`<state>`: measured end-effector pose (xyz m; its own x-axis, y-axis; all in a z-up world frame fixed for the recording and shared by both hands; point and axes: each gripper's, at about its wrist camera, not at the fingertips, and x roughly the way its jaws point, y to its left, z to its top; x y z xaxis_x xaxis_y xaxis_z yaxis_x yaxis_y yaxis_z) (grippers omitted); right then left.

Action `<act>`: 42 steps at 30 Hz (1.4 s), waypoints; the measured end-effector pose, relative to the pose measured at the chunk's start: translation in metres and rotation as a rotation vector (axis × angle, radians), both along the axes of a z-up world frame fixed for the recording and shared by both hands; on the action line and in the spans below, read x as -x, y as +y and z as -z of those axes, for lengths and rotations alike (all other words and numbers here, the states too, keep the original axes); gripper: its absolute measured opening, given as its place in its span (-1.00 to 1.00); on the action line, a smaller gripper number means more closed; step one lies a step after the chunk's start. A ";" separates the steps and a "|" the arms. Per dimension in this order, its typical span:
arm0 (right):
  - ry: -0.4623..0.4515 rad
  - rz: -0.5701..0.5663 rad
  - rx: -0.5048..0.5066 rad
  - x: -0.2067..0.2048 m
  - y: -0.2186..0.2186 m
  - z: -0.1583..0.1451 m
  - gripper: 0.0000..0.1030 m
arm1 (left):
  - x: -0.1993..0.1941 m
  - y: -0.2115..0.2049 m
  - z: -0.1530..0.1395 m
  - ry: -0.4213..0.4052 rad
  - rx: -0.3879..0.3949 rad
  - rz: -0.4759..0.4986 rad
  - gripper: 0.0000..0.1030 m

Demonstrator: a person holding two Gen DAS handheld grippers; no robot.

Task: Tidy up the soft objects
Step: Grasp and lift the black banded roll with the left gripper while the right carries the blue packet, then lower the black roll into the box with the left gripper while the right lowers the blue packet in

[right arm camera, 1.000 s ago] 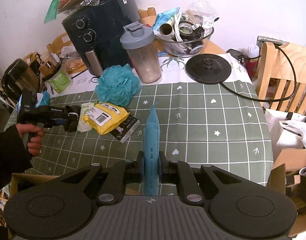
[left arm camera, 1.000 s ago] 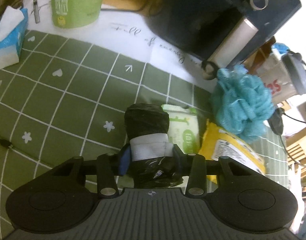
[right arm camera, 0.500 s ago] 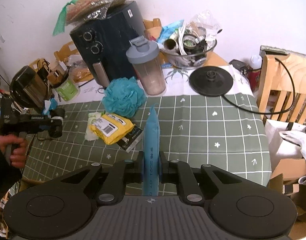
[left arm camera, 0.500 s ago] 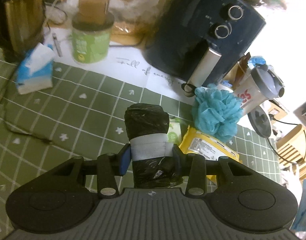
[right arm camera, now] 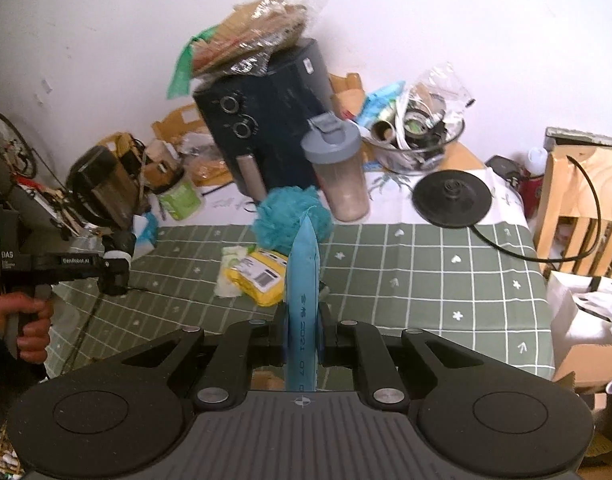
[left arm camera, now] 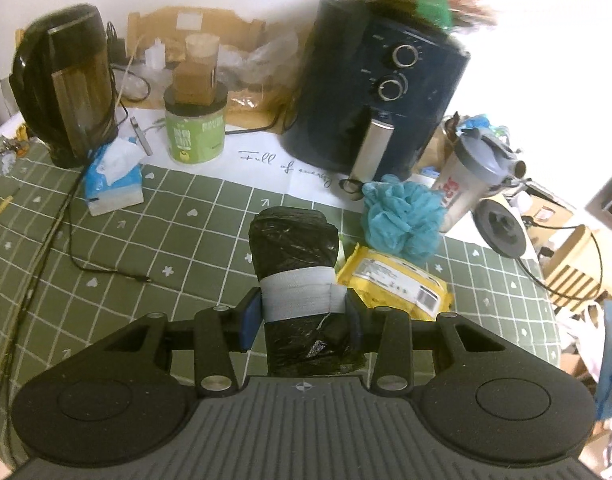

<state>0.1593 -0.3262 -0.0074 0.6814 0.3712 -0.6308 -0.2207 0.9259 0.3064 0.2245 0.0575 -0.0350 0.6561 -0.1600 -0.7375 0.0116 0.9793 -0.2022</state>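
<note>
My left gripper (left arm camera: 301,312) is shut on a roll of black bags with a grey band (left arm camera: 295,276), held above the green checked tablecloth (left arm camera: 145,232). In the right wrist view the same left gripper (right arm camera: 115,266) hangs at the left in a person's hand (right arm camera: 23,316). My right gripper (right arm camera: 301,334) is shut on a flat blue packet (right arm camera: 301,280) standing on edge between the pads. On the cloth lie a teal bath pouf (left arm camera: 402,216) (right arm camera: 289,216), a yellow wipes pack (left arm camera: 394,284) (right arm camera: 257,276) and a blue tissue pack (left arm camera: 113,176).
A dark air fryer (left arm camera: 378,96) (right arm camera: 261,120), a shaker bottle (right arm camera: 338,172), a black kettle (left arm camera: 65,84), a green tub (left arm camera: 195,132), a kettle base (right arm camera: 452,198) and a cluttered bowl (right arm camera: 418,140) crowd the table's back. A wooden chair (right arm camera: 578,208) stands right. A cable (left arm camera: 73,240) crosses the cloth.
My left gripper rose and drew back with the roll, so the kettle and wall came into view. My right gripper lifted a little with the blue packet still gripped.
</note>
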 end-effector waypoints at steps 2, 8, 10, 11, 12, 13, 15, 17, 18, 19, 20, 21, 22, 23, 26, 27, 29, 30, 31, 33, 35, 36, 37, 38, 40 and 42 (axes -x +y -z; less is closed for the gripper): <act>-0.014 -0.018 -0.009 0.004 0.002 -0.005 -0.70 | 0.010 -0.002 -0.007 -0.009 0.001 0.008 -0.20; -0.032 -0.063 -0.030 0.012 0.004 -0.010 -0.70 | 0.043 -0.009 -0.023 -0.018 0.032 0.024 -0.20; -0.030 -0.081 -0.038 0.014 0.004 -0.009 -0.70 | 0.053 -0.012 -0.027 -0.014 0.052 0.030 -0.20; -0.030 -0.089 -0.044 0.016 0.005 -0.009 -0.70 | 0.059 -0.014 -0.028 -0.013 0.057 0.035 -0.20; -0.027 -0.098 -0.058 0.017 0.005 -0.008 -0.70 | 0.064 -0.016 -0.030 -0.010 0.062 0.041 -0.20; -0.024 -0.105 -0.071 0.019 0.005 -0.007 -0.70 | 0.069 -0.017 -0.031 -0.006 0.069 0.047 -0.20; -0.020 -0.119 -0.086 0.021 0.007 -0.005 -0.70 | 0.080 -0.021 -0.032 0.004 0.083 0.055 -0.20; -0.016 -0.135 -0.097 0.024 0.008 -0.003 -0.70 | 0.090 -0.024 -0.031 0.015 0.095 0.059 -0.20; -0.014 -0.141 -0.102 0.025 0.009 -0.002 -0.70 | 0.095 -0.025 -0.031 0.023 0.102 0.062 -0.20; -0.011 -0.147 -0.106 0.027 0.010 -0.001 -0.70 | 0.100 -0.027 -0.030 0.032 0.106 0.065 -0.20; -0.009 -0.153 -0.111 0.028 0.011 0.000 -0.70 | 0.104 -0.029 -0.029 0.040 0.110 0.071 -0.20; -0.007 -0.158 -0.115 0.029 0.011 0.001 -0.70 | 0.109 -0.031 -0.027 0.050 0.114 0.077 -0.20; -0.006 -0.163 -0.118 0.031 0.011 0.001 -0.70 | 0.113 -0.033 -0.026 0.058 0.120 0.081 -0.20; -0.005 -0.166 -0.120 0.032 0.012 0.002 -0.70 | 0.116 -0.034 -0.024 0.066 0.126 0.087 -0.20; -0.003 -0.175 -0.128 0.037 0.012 0.003 -0.70 | 0.126 -0.040 -0.018 0.095 0.151 0.096 -0.20; -0.002 -0.179 -0.129 0.038 0.012 0.004 -0.70 | 0.130 -0.042 -0.016 0.105 0.160 0.095 -0.20; -0.002 -0.184 -0.132 0.041 0.012 0.004 -0.70 | 0.135 -0.045 -0.010 0.126 0.166 0.094 -0.19; -0.002 -0.187 -0.135 0.043 0.012 0.004 -0.70 | 0.138 -0.047 -0.008 0.131 0.167 0.100 -0.19; -0.001 -0.190 -0.137 0.045 0.012 0.004 -0.70 | 0.140 -0.050 -0.005 0.139 0.170 0.109 -0.18; 0.003 -0.195 -0.143 0.048 0.011 0.006 -0.70 | 0.143 -0.054 -0.001 0.159 0.186 0.128 -0.18; 0.010 -0.195 -0.151 0.050 0.011 0.008 -0.70 | 0.147 -0.058 0.004 0.180 0.186 0.135 -0.03; 0.017 -0.193 -0.163 0.051 0.010 0.009 -0.70 | 0.150 -0.059 0.005 0.181 0.179 0.128 0.03; 0.023 -0.191 -0.176 0.051 0.009 0.010 -0.70 | 0.154 -0.061 0.006 0.178 0.169 0.122 0.15; 0.028 -0.189 -0.187 0.052 0.008 0.012 -0.70 | 0.158 -0.062 0.006 0.171 0.155 0.118 0.15; 0.032 -0.189 -0.188 0.054 0.008 0.014 -0.70 | 0.163 -0.064 0.005 0.161 0.124 0.109 0.16; 0.038 -0.192 -0.188 0.056 0.009 0.016 -0.70 | 0.168 -0.064 0.003 0.149 0.101 0.089 0.16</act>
<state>0.1031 -0.3171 -0.0237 0.5640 0.6043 -0.5628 -0.3719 0.7943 0.4804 0.0564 -0.0063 -0.0383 0.5207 -0.2905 -0.8028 0.0601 0.9505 -0.3049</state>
